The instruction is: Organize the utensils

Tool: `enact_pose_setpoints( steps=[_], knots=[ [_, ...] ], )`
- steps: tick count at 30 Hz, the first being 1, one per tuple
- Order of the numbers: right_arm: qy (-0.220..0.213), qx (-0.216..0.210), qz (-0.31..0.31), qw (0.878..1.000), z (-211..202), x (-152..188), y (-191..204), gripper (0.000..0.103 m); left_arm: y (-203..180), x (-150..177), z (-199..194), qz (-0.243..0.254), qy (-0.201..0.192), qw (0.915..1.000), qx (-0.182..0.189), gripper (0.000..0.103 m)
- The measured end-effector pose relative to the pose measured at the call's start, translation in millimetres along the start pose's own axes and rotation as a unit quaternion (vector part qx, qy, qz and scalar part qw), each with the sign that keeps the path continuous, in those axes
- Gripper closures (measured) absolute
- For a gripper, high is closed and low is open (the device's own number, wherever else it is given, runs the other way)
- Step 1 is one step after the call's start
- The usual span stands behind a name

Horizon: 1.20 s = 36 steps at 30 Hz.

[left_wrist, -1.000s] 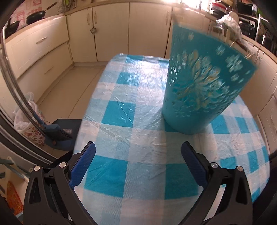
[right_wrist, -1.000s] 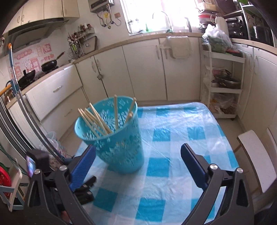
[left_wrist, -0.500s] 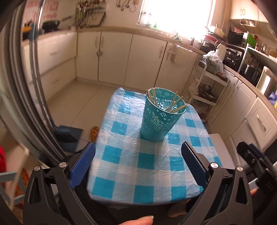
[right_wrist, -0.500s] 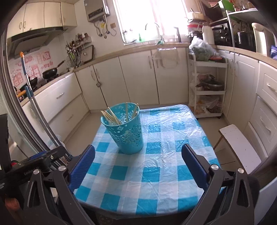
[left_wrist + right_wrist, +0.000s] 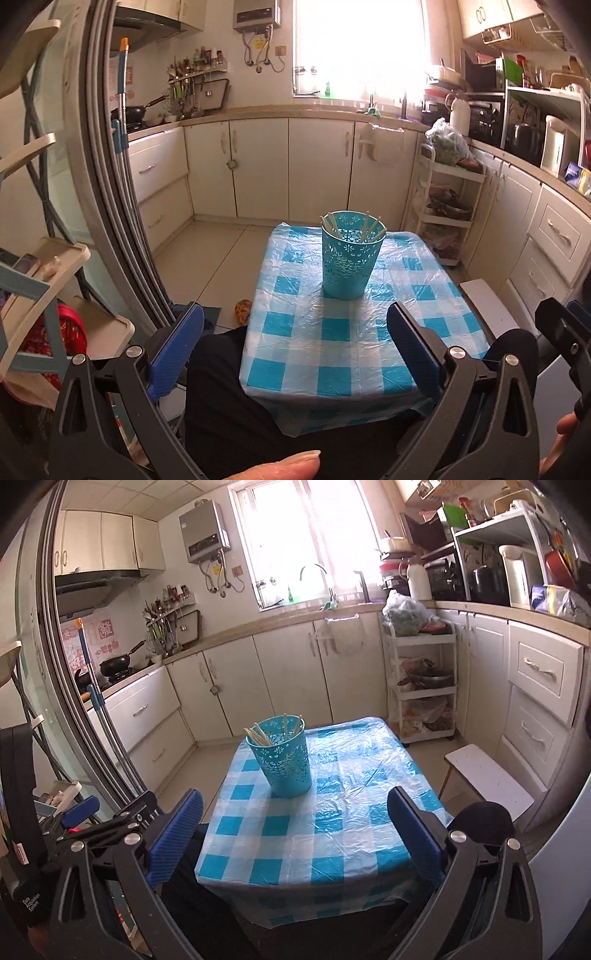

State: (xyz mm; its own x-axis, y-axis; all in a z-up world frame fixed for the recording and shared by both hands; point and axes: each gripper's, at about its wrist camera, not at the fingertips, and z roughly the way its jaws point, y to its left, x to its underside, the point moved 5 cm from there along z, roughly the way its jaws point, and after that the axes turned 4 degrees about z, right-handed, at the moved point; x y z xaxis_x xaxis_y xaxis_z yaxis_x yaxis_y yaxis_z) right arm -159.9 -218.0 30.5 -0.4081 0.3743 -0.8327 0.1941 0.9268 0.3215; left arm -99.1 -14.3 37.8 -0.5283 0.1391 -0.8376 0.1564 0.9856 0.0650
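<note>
Daylight floods in from the blown-out kitchen window point(image 5: 360, 48) at top centre of both views, washing out detail there. Glare streaks the glossy blue-and-white checked plastic tablecloth point(image 5: 332, 812). Lower frame is dim, near-black at the bottom corners. Strong fisheye bending at the edges; the centre is sharp, no motion blur.

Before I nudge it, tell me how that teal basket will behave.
The basket is probably light: thin, perforated plastic. It is tall and narrows toward its base, so a push near the rim may tip it. The plastic sheet over the tablecloth looks slick, so a low push would likely slide it.
</note>
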Motion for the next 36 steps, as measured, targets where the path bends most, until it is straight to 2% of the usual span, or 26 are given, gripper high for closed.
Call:
enact_pose_setpoints(
  steps=[9, 36],
  knots=[
    [-0.028, -0.004, -0.033, 0.999, -23, 1, 14, 0.007, 2, -2, -22, 0.002, -0.025, 0.9997, -0.003, 0.008],
    [-0.036, -0.016, -0.043, 0.998, -34, 1, 19, 0.007, 6, -5, -40, -0.011, -0.047, 0.9988, 0.002, 0.008]
  ],
)
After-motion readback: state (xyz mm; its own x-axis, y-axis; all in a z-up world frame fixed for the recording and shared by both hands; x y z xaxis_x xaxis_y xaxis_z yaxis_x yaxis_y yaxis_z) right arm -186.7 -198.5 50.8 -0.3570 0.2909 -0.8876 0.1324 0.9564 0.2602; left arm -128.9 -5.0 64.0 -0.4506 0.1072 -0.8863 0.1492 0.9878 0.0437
